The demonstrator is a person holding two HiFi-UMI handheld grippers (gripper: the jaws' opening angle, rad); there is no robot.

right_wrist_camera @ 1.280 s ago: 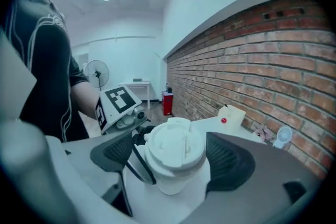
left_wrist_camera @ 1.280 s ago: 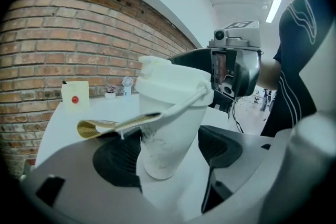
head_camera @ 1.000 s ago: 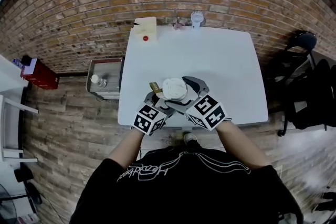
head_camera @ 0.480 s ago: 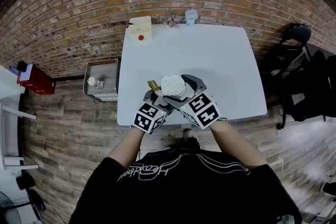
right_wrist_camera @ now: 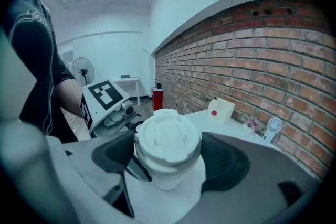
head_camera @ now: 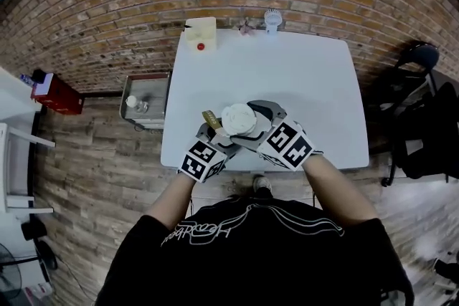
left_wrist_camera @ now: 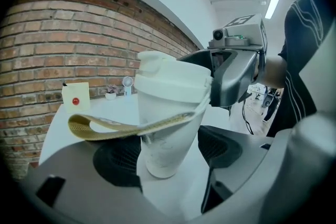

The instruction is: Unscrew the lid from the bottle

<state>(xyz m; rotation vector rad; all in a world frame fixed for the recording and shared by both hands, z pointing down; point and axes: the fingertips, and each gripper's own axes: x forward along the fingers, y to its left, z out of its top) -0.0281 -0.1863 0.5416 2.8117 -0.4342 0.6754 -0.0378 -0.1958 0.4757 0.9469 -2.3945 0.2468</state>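
Cart (head_camera: 147, 102): stands just off the left edge of the table (head_camera: 301, 75), clear of the work, with a small container on it
Cream box (head_camera: 201, 34): at the table's far left corner, red dot on top, out of reach of both tools
Left gripper (left_wrist_camera: 167, 155): comes in over the table's near edge, left of centre; its jaws are drawn in on the lower body of the bottle (left_wrist_camera: 168, 134), one pad against the wall and the other with barely a sliver showing; I judge it is the anchor, low down so the body does not turn with the top
Strap (left_wrist_camera: 105, 128): a tan loop fixed just under the cap, sticking out toward the table's left side above the left jaw, so it stays free of the grip
Bottle: upright on the table, close to the near edge and about mid-width, between the two tools
Lid (right_wrist_camera: 168, 139): white, still seated square on the bottle, no gap or tilt visible
Right gripper (right_wrist_camera: 168, 157): enters over the table's near edge, right of centre, set higher than the left one; its jaws are closing with the lid between them, the pads meeting the rim on both sides; it probably sits at that height so that only the cap is turned
Fan (head_camera: 272, 19): small and white, at the table's far edge, right of the box
Stage: as I read it, taking hold for a turn, unscrewing not yet visibly achieved
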